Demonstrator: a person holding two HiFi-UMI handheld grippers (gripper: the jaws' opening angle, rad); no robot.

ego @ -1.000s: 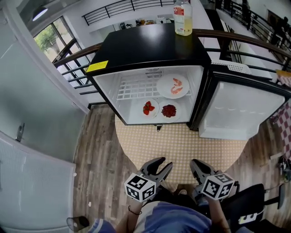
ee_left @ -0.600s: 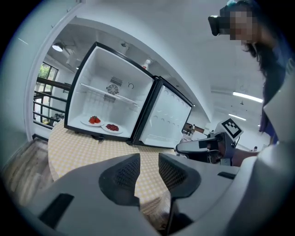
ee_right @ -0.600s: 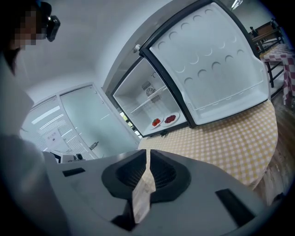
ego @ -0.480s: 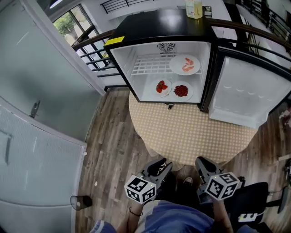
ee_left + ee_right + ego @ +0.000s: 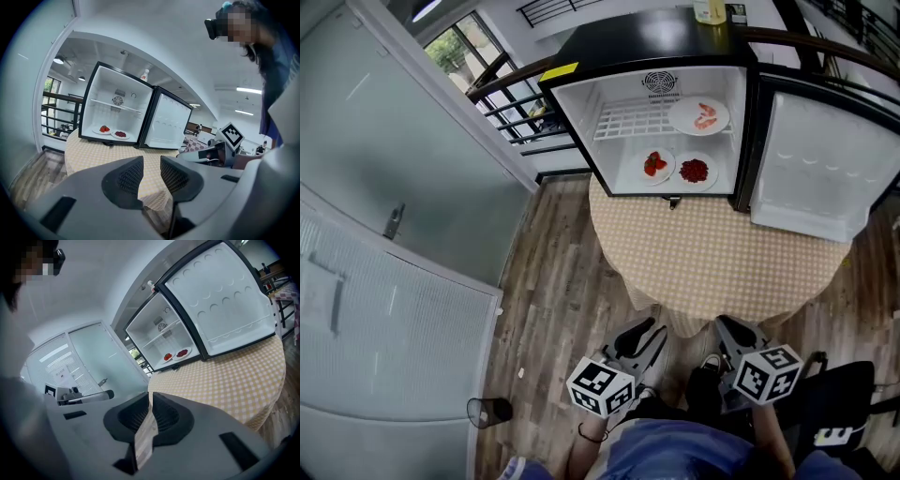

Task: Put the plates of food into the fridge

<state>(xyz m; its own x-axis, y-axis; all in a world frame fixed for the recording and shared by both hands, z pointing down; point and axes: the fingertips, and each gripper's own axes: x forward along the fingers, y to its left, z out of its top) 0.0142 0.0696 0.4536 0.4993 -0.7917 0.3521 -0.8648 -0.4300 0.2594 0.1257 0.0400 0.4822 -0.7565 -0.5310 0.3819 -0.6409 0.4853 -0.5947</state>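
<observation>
The black mini fridge (image 5: 656, 42) stands open on the round table (image 5: 722, 262). Inside it a plate of shrimp (image 5: 699, 116) rests on the wire shelf, and a plate of strawberries (image 5: 654, 165) and a plate of dark red berries (image 5: 694, 171) sit on its floor. Both grippers hang well short of the table's near edge, close to my body. My left gripper (image 5: 649, 330) (image 5: 151, 164) is open with nothing between its jaws, which have just been closing. My right gripper (image 5: 729, 326) (image 5: 151, 397) is shut and holds nothing; only a sliver of floor shows between its jaws.
The fridge door (image 5: 820, 159) is swung wide to the right. A bottle (image 5: 709, 9) stands on the fridge top. Frosted glass panels (image 5: 384, 187) line the left. A small dark cup (image 5: 490, 410) sits on the wood floor. A black chair (image 5: 839, 403) is at my right.
Both grippers have drawn back from the table, and the fridge now sits farther off in the head view. The left jaws have narrowed. The plates stay in the fridge.
</observation>
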